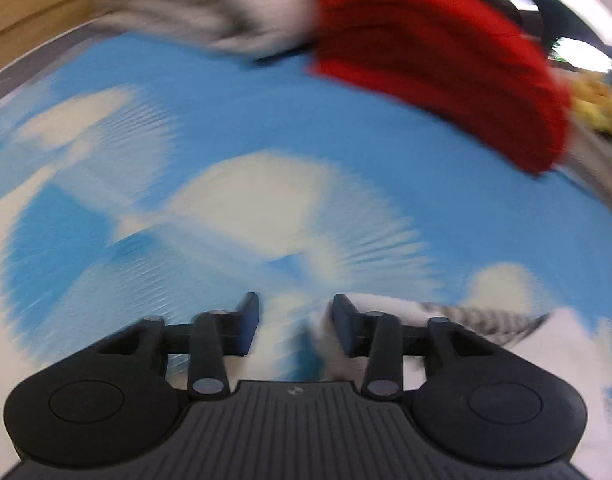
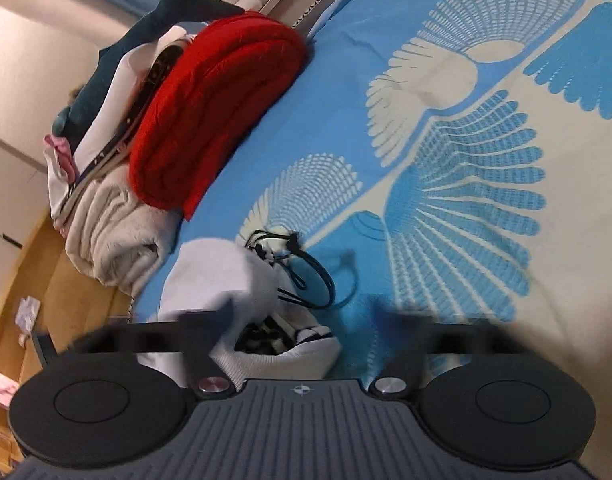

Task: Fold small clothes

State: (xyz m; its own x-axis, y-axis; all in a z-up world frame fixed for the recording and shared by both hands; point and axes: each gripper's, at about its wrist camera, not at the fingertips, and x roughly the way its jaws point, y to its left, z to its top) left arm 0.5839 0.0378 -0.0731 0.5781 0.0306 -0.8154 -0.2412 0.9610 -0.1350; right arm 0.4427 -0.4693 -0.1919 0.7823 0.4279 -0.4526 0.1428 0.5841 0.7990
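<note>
A small white garment [image 2: 225,276] with a black-and-white striped part and thin black straps [image 2: 314,276] lies crumpled on the blue and cream patterned bedsheet [image 2: 466,152]. My right gripper [image 2: 306,314] hovers over it with its jaws wide apart; the blurred left finger [image 2: 209,316] crosses the white cloth and the pads press on nothing. In the left wrist view, my left gripper [image 1: 295,320] stands partly open above the same sheet [image 1: 265,128], with nothing between its fingers. A striped grey-white bit of cloth [image 1: 478,318] shows just right of its right finger. That view is motion-blurred.
A folded red blanket [image 2: 209,112] [image 1: 438,60] lies along the bed's edge beside a fluffy grey-white blanket [image 2: 113,236] [image 1: 201,4]. Behind them are a dark plush shark [image 2: 145,28] and more folded cloth. Wooden floor [image 2: 37,276] lies beyond the bed.
</note>
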